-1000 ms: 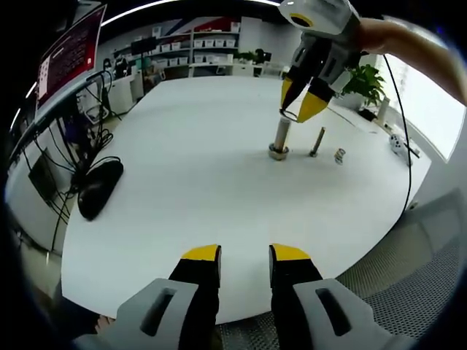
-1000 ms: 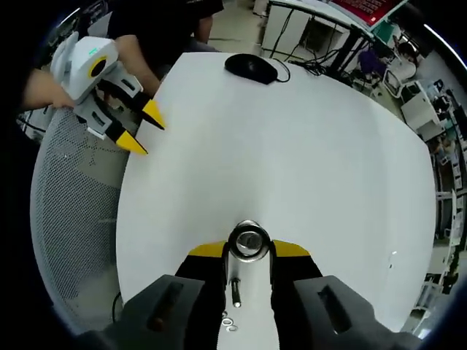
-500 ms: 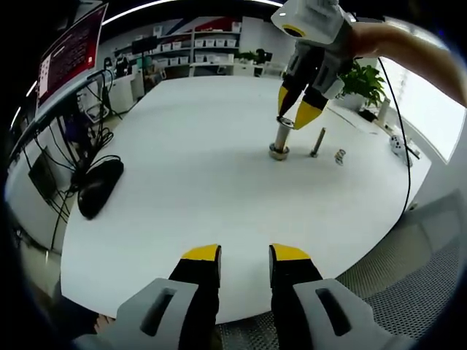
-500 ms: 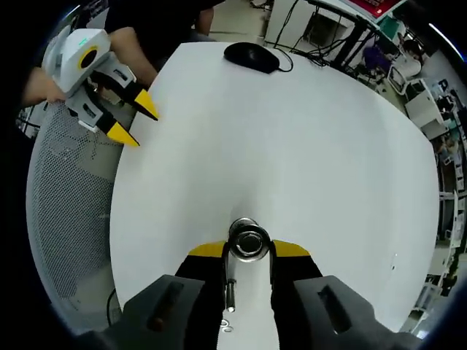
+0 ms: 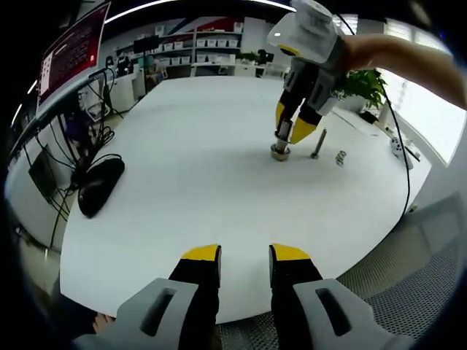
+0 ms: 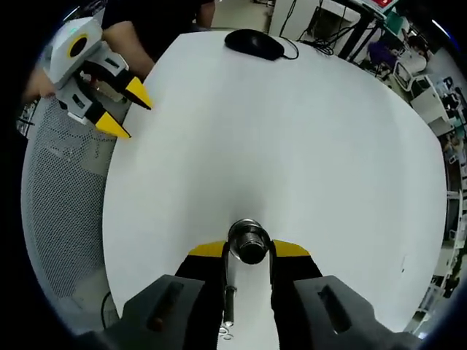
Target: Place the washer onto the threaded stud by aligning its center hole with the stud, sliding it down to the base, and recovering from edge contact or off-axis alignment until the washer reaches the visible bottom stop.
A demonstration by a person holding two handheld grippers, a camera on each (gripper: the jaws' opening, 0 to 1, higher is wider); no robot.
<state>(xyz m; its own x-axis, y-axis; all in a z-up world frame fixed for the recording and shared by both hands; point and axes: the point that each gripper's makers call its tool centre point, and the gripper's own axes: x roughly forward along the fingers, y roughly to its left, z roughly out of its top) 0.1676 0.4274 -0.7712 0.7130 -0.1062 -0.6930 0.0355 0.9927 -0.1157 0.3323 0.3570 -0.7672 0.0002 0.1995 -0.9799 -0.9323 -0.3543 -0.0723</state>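
**Right gripper lowered around the threaded stud; left gripper idle at the worktop edge**

The threaded stud [image 5: 281, 138] stands upright on the white worktop [image 5: 190, 160], its wide base touching the surface. In the left gripper view the right gripper [image 5: 289, 128] reaches down from above, its yellow-tipped jaws set on either side of the stud, low along its length. In the right gripper view the stud [image 6: 248, 240] is seen from above, end on, between those jaws, which stand narrow and close about it. The washer cannot be told apart from the stud's top at this size, so whether the jaws hold it cannot be told. A second bolt [image 5: 318, 143] stands just beside the stud, with spare washers [image 5: 340, 156] near it. The left gripper [image 6: 117, 109] hangs at the worktop's edge, well apart from the stud, its jaws parted and holding nothing. A computer mouse [image 5: 100, 187] lies near the opposite edge
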